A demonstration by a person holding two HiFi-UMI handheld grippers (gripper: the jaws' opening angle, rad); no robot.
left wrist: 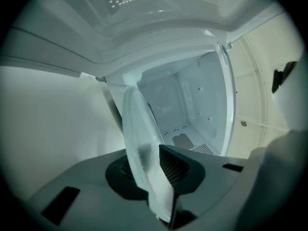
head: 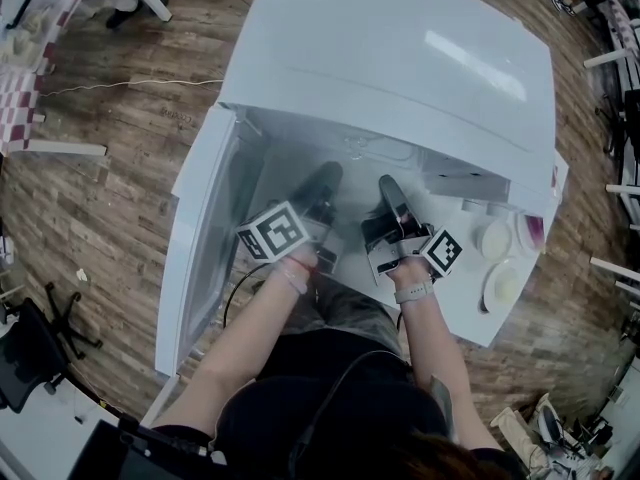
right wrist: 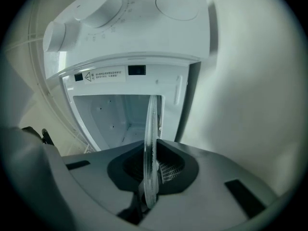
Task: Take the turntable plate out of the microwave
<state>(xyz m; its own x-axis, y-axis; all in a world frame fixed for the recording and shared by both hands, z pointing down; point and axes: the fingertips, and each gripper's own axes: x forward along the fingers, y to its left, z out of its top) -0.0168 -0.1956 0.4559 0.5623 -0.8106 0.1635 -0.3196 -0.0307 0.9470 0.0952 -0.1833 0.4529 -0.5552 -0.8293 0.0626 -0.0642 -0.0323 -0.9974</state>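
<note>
1. At the open mouth of the microwave (head: 400, 58), 2 tools reach in side by side: the left tool (head: 322, 183) on the door (head: 200, 258) side, the right tool (head: 392, 193) on the side of the dials (head: 494, 238).
2. The left tool is clenched on the glass plate (left wrist: 139, 138). Its rim sits between the 2 jaws, and the plate leans in the left gripper view.
3. The right tool grasps the same plate, which shows edge-on between its jaws as a thin upright line in the right gripper view.
4. The plate is held at the front of the cavity (left wrist: 192, 105), whose white walls show behind it in both gripper views. Whether it touches the cavity's bottom cannot be told.
5. The door stands swung wide to the person's left.
6. Wooden floor (head: 120, 118) surrounds the microwave.
</note>
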